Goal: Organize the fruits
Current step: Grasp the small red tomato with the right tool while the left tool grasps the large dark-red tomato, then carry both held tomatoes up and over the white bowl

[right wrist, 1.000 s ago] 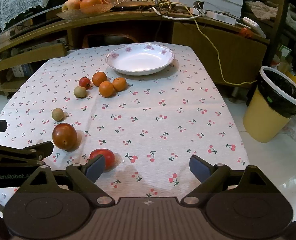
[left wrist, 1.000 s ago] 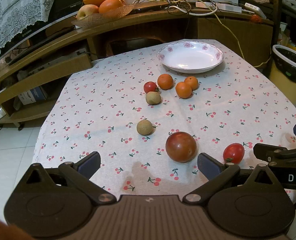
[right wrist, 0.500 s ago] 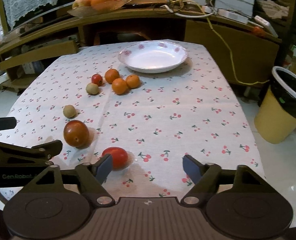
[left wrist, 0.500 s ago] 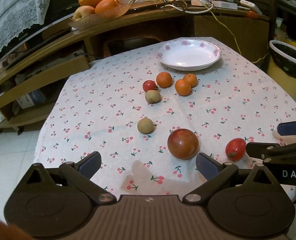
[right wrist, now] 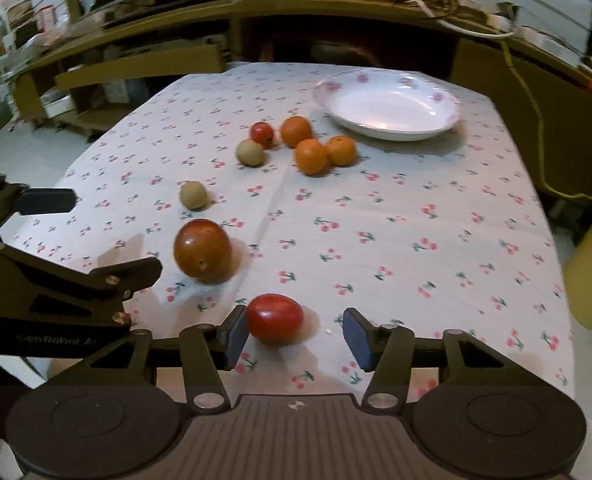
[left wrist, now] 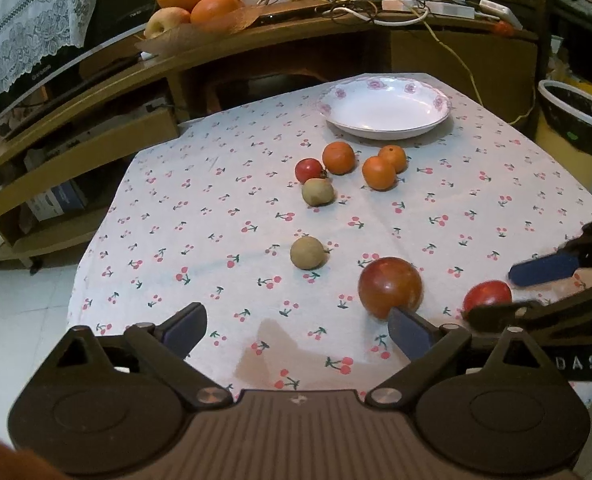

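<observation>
A red tomato (right wrist: 275,318) lies near the table's front edge, between the open jaws of my right gripper (right wrist: 294,338), close to the left pad; it also shows in the left wrist view (left wrist: 487,295). A large dark-red fruit (left wrist: 389,287) sits just ahead of my open, empty left gripper (left wrist: 297,326), by its right finger. Farther back lie two tan fruits (left wrist: 307,253), a small red tomato (left wrist: 309,170) and three oranges (left wrist: 379,172). An empty white plate (left wrist: 385,109) stands at the far edge.
The table has a cherry-print cloth (left wrist: 224,216). Behind it stands a wooden shelf with a fruit bowl (left wrist: 192,12) and cables. A bin (left wrist: 575,128) stands on the floor to the right.
My right gripper has moved forward and left, narrowing its jaws, so the red tomato now lies between them. My left gripper has crept slightly toward the dark-red fruit.
</observation>
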Tool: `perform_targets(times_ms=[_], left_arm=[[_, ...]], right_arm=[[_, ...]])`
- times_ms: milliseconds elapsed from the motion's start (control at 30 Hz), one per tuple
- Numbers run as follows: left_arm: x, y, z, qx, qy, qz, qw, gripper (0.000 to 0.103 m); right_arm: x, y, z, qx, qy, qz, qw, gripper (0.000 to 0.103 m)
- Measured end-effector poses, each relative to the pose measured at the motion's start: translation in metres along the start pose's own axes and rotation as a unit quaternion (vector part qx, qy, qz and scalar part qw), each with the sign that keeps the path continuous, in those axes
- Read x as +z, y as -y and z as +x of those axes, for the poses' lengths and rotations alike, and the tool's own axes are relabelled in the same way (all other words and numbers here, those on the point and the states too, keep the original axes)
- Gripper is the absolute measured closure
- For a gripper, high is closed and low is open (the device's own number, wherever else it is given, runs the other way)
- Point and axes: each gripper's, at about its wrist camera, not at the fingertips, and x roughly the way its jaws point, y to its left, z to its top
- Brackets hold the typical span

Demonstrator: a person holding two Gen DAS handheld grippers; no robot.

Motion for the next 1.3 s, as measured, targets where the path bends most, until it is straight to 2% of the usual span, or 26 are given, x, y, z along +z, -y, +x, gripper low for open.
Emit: perform_targets(times_ms=[167, 200, 233, 267, 433, 667, 700, 733, 1000, 1133, 1300], left_arm=[[0.0, -0.002, 0.007, -0.02, -0.008, -0.004, 0.9998, 0.002], [0.0, 0.0, 0.008, -0.021, -0.008, 0.001, 0.9997, 0.003], [0.0, 0.002, 0.009, -0.023, -0.007, 0.008, 0.9997, 0.004], [0.0, 0.004, 0.009, -0.024, -0.006, 0.012, 0.9996, 0.007], [0.007, 0.009, 0.016, -0.049, -0.007, 0.015, 0.9987, 0.012], [0.018, 0.023, 0.028, -0.08, -0.004, 0.018, 0.9966, 0.02], [0.02, 0.026, 0.031, -0.079, -0.009, 0.021, 0.9966, 0.025], [0.02, 0.028, 0.034, -0.079, -0.013, 0.024, 0.9965, 0.025], [0.026, 0.032, 0.045, -0.126, -0.022, 0.002, 0.9918, 0.052], [0.029, 0.039, 0.054, -0.132, -0.038, 0.003, 0.9905, 0.06], [0.038, 0.045, 0.055, -0.122, -0.036, 0.01, 0.9918, 0.061]], right_arm=[[0.004, -0.003, 0.013, 0.033, -0.035, -0.01, 0.999, 0.061], [0.004, -0.005, 0.015, 0.035, -0.036, -0.014, 0.999, 0.064], [0.004, -0.006, 0.015, 0.036, -0.036, -0.019, 0.999, 0.072], [0.005, -0.006, 0.015, 0.039, -0.038, -0.022, 0.998, 0.074], [0.005, 0.001, 0.012, 0.042, -0.043, -0.017, 0.998, 0.074], [0.009, 0.025, 0.009, 0.034, -0.041, 0.033, 0.998, 0.074], [0.01, 0.027, 0.008, 0.033, -0.041, 0.038, 0.998, 0.074], [0.01, 0.028, 0.009, 0.03, -0.041, 0.039, 0.998, 0.074], [0.012, 0.041, 0.007, 0.023, -0.039, 0.061, 0.997, 0.074], [0.014, 0.044, 0.005, 0.024, -0.036, 0.064, 0.997, 0.074], [0.017, 0.046, 0.003, 0.023, -0.031, 0.064, 0.997, 0.074]])
